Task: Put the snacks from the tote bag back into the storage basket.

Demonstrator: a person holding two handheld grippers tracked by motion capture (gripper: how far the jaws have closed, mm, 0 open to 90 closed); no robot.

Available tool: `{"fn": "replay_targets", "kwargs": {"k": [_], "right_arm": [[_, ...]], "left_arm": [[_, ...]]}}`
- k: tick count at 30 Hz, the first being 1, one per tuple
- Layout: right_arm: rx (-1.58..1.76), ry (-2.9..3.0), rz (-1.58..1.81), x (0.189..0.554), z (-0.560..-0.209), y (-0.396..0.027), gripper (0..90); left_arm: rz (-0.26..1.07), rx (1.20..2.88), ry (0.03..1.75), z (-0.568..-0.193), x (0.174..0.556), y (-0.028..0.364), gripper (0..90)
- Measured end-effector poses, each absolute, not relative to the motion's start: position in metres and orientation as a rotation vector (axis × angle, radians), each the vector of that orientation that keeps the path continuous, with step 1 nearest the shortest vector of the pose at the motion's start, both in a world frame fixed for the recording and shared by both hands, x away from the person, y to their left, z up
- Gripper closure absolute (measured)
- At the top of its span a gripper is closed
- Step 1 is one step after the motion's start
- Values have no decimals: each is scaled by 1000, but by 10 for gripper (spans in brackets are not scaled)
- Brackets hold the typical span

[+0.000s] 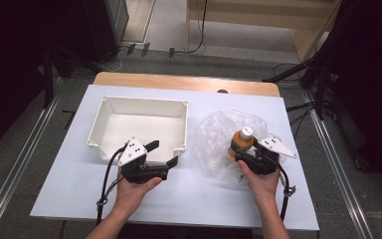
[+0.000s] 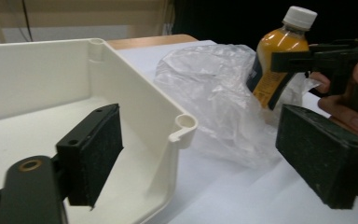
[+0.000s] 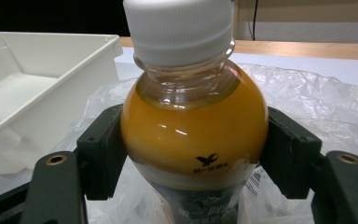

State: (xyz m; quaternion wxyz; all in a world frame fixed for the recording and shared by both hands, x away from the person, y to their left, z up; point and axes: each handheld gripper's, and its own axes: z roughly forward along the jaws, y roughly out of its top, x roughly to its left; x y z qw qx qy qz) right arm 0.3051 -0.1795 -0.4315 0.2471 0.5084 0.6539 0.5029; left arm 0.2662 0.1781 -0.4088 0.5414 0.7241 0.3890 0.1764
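Observation:
A bottle of orange drink (image 1: 242,137) with a white cap stands upright on a crumpled clear plastic bag (image 1: 211,134) right of centre. My right gripper (image 1: 240,149) is shut on the bottle's body; in the right gripper view both pads press the sides of the bottle (image 3: 193,126) just below its shoulder. My left gripper (image 1: 163,153) is open and holds nothing, at the near right corner of the white tray (image 1: 137,102). In the left gripper view its pads (image 2: 93,154) straddle that corner of the tray (image 2: 135,88), with the bag (image 2: 214,93) and bottle (image 2: 275,60) beyond.
The white tray (image 3: 37,70) has nothing in it and sits left of the bag (image 3: 317,102) on a white tabletop (image 1: 79,184). A wooden strip (image 1: 179,82) runs along the far edge. Dark stands and cables flank the table on the floor.

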Motion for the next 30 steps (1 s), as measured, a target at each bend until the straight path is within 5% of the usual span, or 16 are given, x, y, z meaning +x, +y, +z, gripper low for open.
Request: {"fn": "replay_targets", "kwargs": {"k": [30], "right_arm": [[1398,1724,1386,298,-404,-189,313]], "left_arm": [[484,1672,1007,-425,257,264,73]]}}
